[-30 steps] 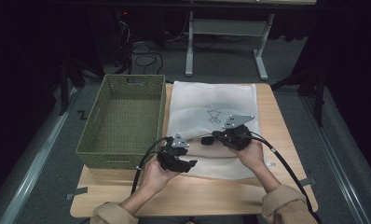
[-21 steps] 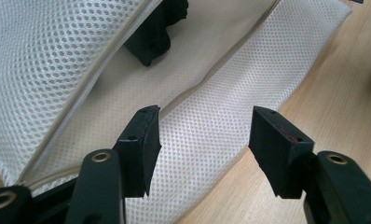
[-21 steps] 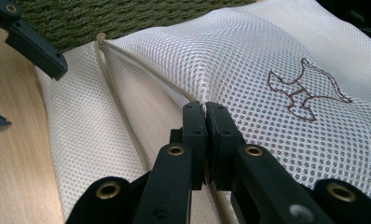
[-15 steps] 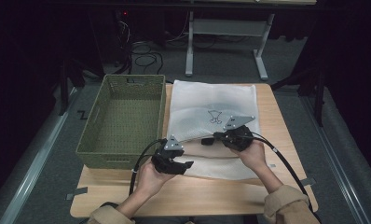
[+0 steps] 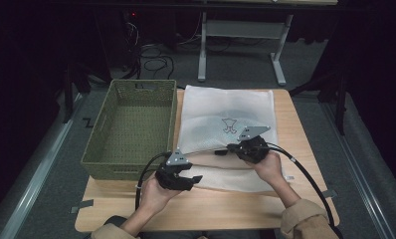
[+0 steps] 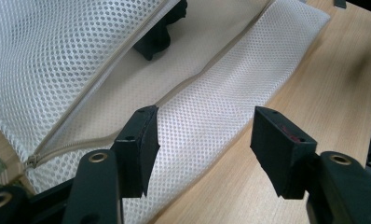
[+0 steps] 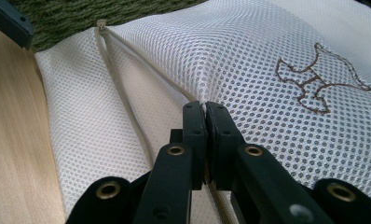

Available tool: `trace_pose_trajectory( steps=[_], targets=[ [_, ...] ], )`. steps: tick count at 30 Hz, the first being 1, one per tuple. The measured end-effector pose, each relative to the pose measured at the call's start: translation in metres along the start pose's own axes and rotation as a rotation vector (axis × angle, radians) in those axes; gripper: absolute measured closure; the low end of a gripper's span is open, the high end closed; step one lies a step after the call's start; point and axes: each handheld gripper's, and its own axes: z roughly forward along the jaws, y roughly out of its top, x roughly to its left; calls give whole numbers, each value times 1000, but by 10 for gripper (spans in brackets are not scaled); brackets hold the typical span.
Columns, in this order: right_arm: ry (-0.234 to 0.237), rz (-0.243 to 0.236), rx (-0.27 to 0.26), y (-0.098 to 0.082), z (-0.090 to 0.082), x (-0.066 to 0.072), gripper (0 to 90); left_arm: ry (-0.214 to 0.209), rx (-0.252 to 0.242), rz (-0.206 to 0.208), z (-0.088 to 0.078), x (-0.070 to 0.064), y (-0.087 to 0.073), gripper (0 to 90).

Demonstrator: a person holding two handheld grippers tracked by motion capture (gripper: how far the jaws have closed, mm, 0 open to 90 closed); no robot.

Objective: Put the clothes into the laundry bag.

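A white mesh laundry bag [image 5: 226, 134] lies flat on the wooden table [image 5: 305, 149], just right of the green basket [image 5: 131, 129], its zipper [image 6: 81, 144] undone. The right gripper [image 7: 204, 109] is pinched tight on the upper zipper edge near the bag's middle. The left gripper [image 6: 202, 135] hovers over the bag's near left corner, jaws parted and holding nothing.

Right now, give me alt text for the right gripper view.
The right gripper is shut on the upper zipper edge of a white mesh laundry bag, lifting it open. The bag bears a brown embroidered motif and lies on a wooden table beside a green basket.
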Motion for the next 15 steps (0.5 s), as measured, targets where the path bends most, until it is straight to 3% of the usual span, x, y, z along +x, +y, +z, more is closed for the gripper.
trace_pose_trajectory(
  steps=[5,15],
  targets=[
    [6,10,2,-3,3,1,880,-6,4,-19,0,3,-5,416],
    [28,14,13,-13,5,0,879,-3,13,-19,2,2,-5,414]
  ],
)
